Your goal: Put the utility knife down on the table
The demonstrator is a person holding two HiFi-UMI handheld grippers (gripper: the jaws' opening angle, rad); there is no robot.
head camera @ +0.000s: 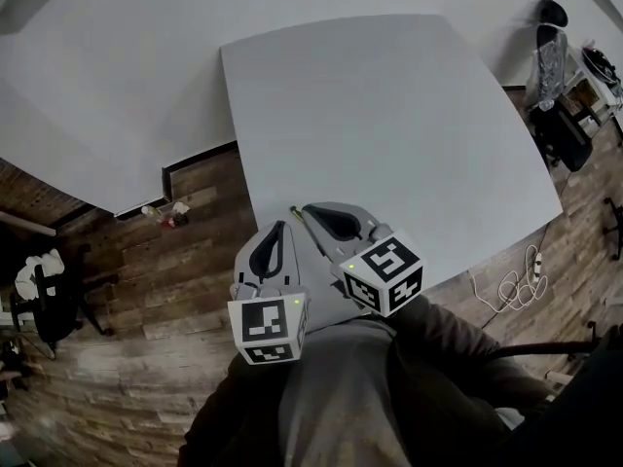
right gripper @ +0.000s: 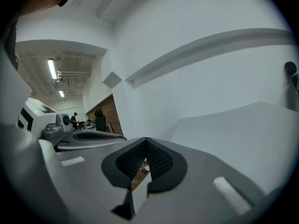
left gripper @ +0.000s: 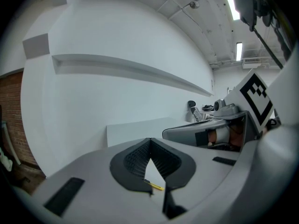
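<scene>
A thin yellow-and-dark utility knife (head camera: pixel 304 230) lies on the white table (head camera: pixel 389 115) near its near-left corner, between my two grippers. In the left gripper view only a short yellow strip of the knife (left gripper: pixel 156 186) shows on the table (left gripper: pixel 135 127), through the gap behind the jaw tips. My left gripper (head camera: pixel 282 225) (left gripper: pixel 150 140) hangs over that corner, tips together, nothing between them. My right gripper (head camera: pixel 307 208) (right gripper: pixel 145 140) is just to its right, over the table (right gripper: pixel 243 129), also shut and holding nothing.
The wooden floor (head camera: pixel 185 290) lies left of and below the table. Small items (head camera: pixel 165 212) sit on it by the white wall. A dark chair (head camera: pixel 44 290) stands far left, office chairs (head camera: pixel 560 129) far right, and a white cable (head camera: pixel 521 280) lies near the table's right corner.
</scene>
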